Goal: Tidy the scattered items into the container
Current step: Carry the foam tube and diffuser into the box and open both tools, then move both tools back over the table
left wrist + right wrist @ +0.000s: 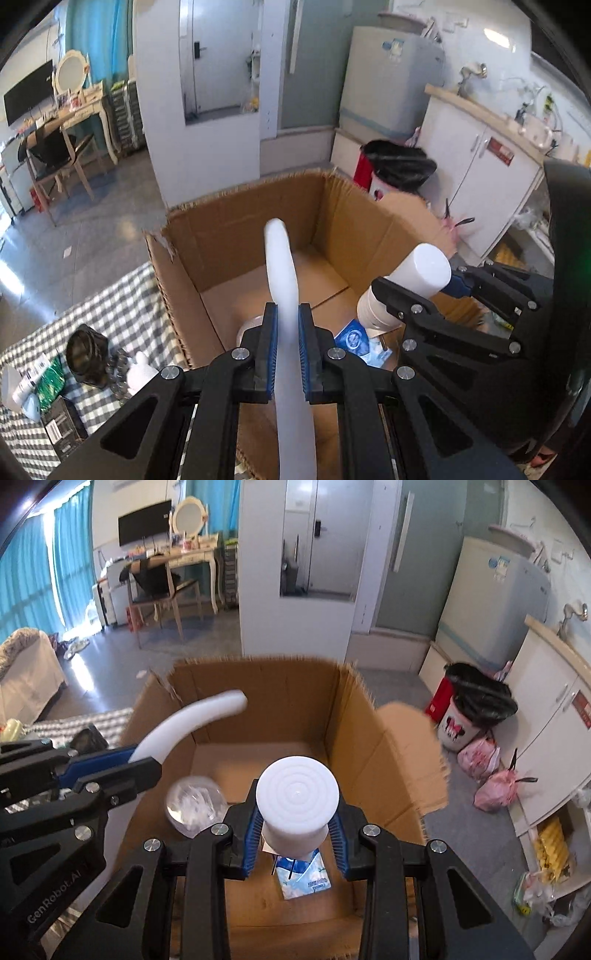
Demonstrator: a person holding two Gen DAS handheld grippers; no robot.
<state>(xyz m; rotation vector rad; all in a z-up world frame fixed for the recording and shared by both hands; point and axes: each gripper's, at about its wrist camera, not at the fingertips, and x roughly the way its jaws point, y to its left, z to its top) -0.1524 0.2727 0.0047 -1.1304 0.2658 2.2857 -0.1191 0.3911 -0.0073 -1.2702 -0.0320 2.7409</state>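
Note:
An open cardboard box (236,218) (354,716) stands on the checked tablecloth. My left gripper (288,347) (144,760) is shut on a curved white tube (282,273) (192,720) and holds it over the box. My right gripper (295,834) (410,299) is shut on a white bottle with a round cap (297,797) (413,280), also over the box. Inside the box lie a blue and white packet (304,880) (356,338) and a clear round item (195,805).
On the checked cloth (122,314) left of the box lie a dark round holder (86,354), a small white figure (140,373), a green packet (51,380) and a black box (62,428). A bin with a black bag (476,709) and white cabinets (480,177) stand to the right.

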